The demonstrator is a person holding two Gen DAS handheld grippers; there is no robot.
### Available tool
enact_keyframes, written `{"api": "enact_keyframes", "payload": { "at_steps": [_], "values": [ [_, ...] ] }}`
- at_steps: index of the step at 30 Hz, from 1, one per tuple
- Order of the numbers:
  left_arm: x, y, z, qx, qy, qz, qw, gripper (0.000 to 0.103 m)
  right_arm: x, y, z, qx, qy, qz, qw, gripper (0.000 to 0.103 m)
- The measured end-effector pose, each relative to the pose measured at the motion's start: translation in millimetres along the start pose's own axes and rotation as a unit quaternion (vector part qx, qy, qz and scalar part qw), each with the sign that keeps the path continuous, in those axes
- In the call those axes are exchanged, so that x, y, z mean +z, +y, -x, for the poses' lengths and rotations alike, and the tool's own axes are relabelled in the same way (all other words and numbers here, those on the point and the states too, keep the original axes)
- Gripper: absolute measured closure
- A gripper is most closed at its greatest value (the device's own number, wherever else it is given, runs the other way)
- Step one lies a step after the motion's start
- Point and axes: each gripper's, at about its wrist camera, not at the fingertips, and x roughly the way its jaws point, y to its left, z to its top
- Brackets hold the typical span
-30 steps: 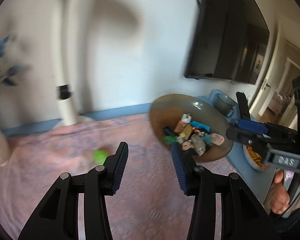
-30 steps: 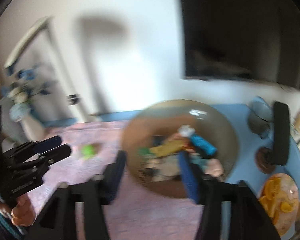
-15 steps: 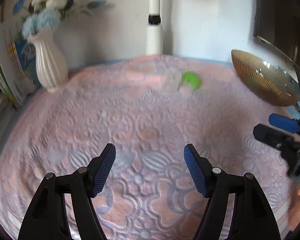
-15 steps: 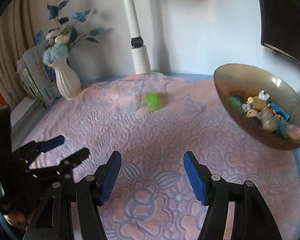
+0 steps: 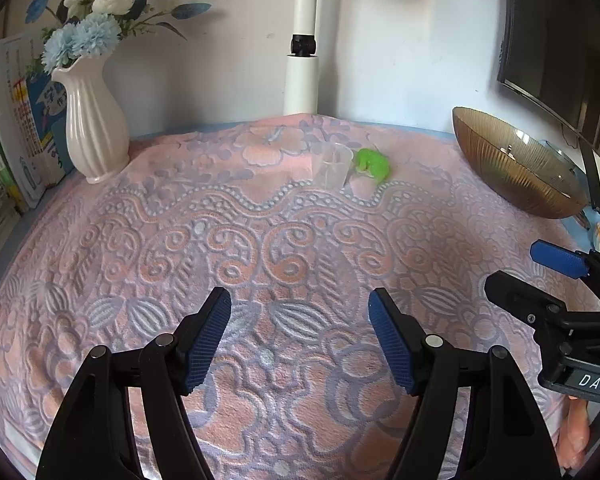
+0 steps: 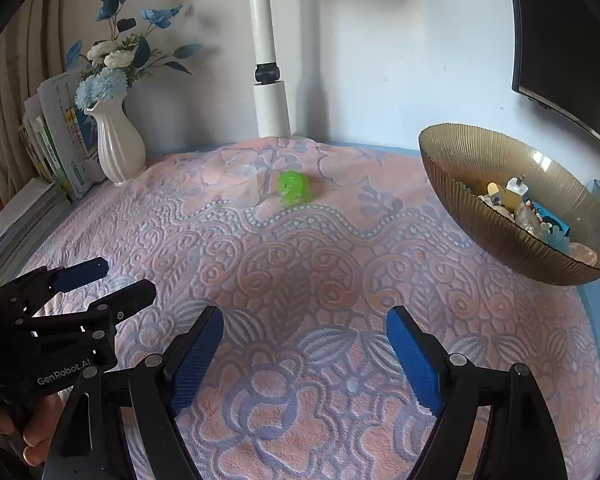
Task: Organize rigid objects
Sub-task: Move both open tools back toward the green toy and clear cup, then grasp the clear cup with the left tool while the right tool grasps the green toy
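A small green toy (image 5: 373, 164) lies on the pink patterned cloth (image 5: 260, 248) at the far side, touching a clear plastic cup (image 5: 332, 165); both show in the right wrist view, toy (image 6: 294, 187) and cup (image 6: 246, 186). A ribbed amber glass bowl (image 6: 512, 216) with several small toys stands at the right, also in the left wrist view (image 5: 516, 172). My left gripper (image 5: 300, 340) is open and empty above the near cloth. My right gripper (image 6: 304, 354) is open and empty too, to the right of the left one.
A white vase (image 5: 94, 120) with blue and white flowers stands at the far left, with books (image 5: 16, 120) behind it. A white pole (image 5: 302, 60) rises at the back wall. A dark screen (image 5: 560, 60) hangs at the right above the bowl.
Both grippers have swung from the bowl at the right and pulled back to the near side of the cloth. Both stay open and empty. The views have steadied.
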Motion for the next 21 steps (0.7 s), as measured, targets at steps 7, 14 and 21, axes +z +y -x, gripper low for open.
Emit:
{"api": "enact_keyframes", "payload": {
  "at_steps": [7, 14, 21],
  "values": [
    [-0.9, -0.2, 0.1, -0.004, 0.002, 0.003, 1.0, 0.032, 0.7, -6.2, -0.2, 0.004, 0.001, -0.018, 1.0, 0.013],
    [-0.5, 0.4, -1.1, -0.007, 0.003, 0.003, 1.0, 0.032, 1.0, -9.5, 0.6, 0.007, 0.0, -0.029, 1.0, 0.012],
    [-0.2, 2.2, -1.6, -0.006, 0.006, 0.006, 0.9999, 0.032, 0.8, -6.5, -2.2, -0.002, 0.008, -0.027, 1.0, 0.012]
  ]
}}
